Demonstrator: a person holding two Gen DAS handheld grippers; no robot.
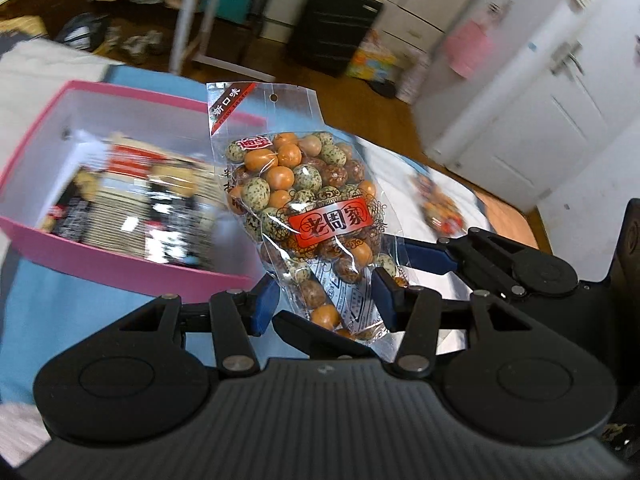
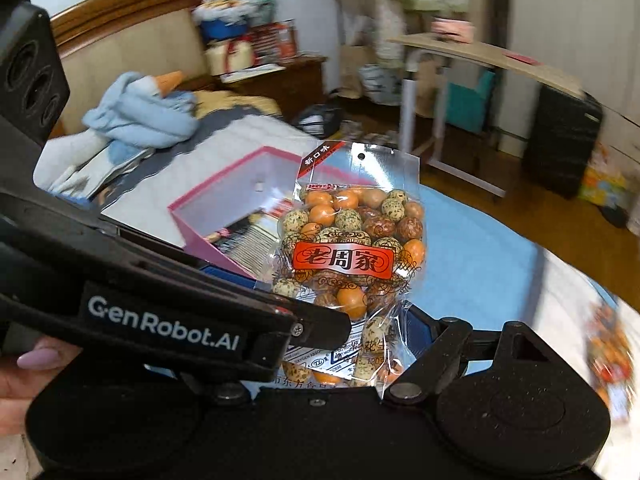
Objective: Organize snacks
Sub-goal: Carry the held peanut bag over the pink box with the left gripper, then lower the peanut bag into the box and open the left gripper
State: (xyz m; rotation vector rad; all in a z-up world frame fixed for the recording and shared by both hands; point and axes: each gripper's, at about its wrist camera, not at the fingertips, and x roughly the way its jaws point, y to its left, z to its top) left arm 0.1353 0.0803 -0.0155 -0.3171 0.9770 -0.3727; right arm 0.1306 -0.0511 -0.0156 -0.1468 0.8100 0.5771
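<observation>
Peanut bag point(image 1: 308, 208), clear plastic packed with orange, speckled and brown coated nuts under a red label, stands upright in the air just right of the pink box point(image 1: 120, 268). Both grippers hold its lower part. The left gripper point(image 1: 326, 300) has its blue pads point(image 1: 266, 306) on either side of the bag's bottom, jaws drawn in on the bag. The right gripper point(image 2: 352, 332) grips the same end from the right; its left finger is hidden behind the other tool's black body, so only its right linkage shows beside the crinkled plastic. The box holds dark, blurred snack packets point(image 1: 132, 196) and sits on a blue cloth point(image 2: 480, 248). Another bag of nuts point(image 1: 438, 204) lies farther right on the bed.
</observation>
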